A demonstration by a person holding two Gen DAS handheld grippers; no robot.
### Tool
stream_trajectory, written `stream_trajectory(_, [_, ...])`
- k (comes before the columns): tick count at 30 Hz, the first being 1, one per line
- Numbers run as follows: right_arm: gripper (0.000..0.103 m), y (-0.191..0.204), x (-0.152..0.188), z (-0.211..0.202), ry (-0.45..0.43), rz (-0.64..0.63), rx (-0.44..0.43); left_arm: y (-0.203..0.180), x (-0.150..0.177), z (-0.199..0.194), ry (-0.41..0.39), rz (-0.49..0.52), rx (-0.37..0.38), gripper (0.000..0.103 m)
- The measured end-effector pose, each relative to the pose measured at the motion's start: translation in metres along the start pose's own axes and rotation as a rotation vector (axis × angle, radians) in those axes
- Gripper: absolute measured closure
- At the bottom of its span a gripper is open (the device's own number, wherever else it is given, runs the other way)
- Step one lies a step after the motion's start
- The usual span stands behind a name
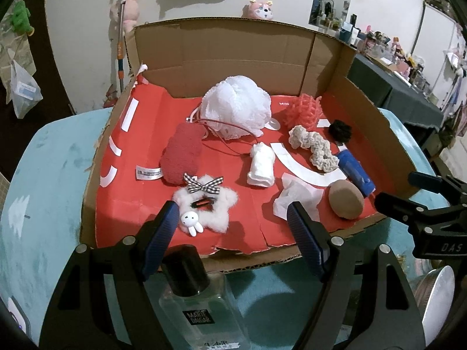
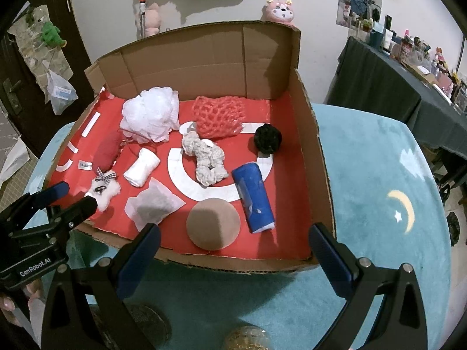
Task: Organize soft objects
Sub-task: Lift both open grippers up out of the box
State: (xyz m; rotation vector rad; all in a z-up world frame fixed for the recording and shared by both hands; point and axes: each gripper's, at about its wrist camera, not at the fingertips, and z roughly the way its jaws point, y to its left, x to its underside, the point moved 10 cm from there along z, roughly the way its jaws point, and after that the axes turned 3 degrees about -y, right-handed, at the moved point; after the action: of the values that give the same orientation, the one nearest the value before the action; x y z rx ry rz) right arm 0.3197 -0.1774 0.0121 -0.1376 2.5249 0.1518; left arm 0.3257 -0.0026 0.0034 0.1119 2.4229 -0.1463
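Observation:
A shallow cardboard box (image 1: 292, 49) with a red floor holds the soft items: a white mesh pouf (image 1: 236, 108), a red fuzzy pouch (image 1: 181, 154), a fluffy white star clip (image 1: 204, 204), a rolled white cloth (image 1: 261, 164), a cream scrunchie (image 1: 315, 145), a black scrunchie (image 2: 268, 139), coral foam netting (image 2: 217, 116), a blue roll (image 2: 254, 198), a brown round sponge (image 2: 213, 223) and a white sachet (image 2: 154, 205). My left gripper (image 1: 233, 227) hovers open at the box's front edge, near the star clip. My right gripper (image 2: 233, 248) stands open before the sponge, holding nothing.
The box rests on a round teal-covered table (image 2: 373, 175). A clear bottle with a black cap (image 1: 189, 271) stands on the table under my left gripper. A metal tin (image 1: 437, 291) sits at the front right. A dark, cluttered side table (image 2: 408, 87) stands beyond.

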Motion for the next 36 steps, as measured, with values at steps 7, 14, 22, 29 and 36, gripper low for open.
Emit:
stream_trajectory(7, [0.0, -0.0002, 0.0002, 0.001, 0.001, 0.003, -0.003, 0.0002, 0.0001, 0.0007, -0.001, 0.002, -0.005, 0.027])
stream_trajectory(14, [0.0, -0.001, 0.0004, 0.0011, 0.001, 0.003, -0.003, 0.0008, 0.0003, 0.0014, 0.0, 0.004, -0.007, 0.027])
stream_trajectory(22, [0.0, -0.001, 0.0012, 0.0014, 0.001, -0.001, -0.003, 0.0023, 0.001, 0.0028, 0.003, 0.004, -0.013, 0.027])
stream_trajectory(29, [0.0, -0.0005, 0.0014, 0.0014, 0.001, -0.001, -0.004, 0.002, 0.0011, 0.0028, 0.003, 0.005, -0.012, 0.027])
stream_trajectory(36, [0.0, -0.0002, 0.0014, 0.0015, 0.001, -0.001, -0.004, 0.0019, 0.0015, 0.0025, 0.002, 0.006, -0.013, 0.027])
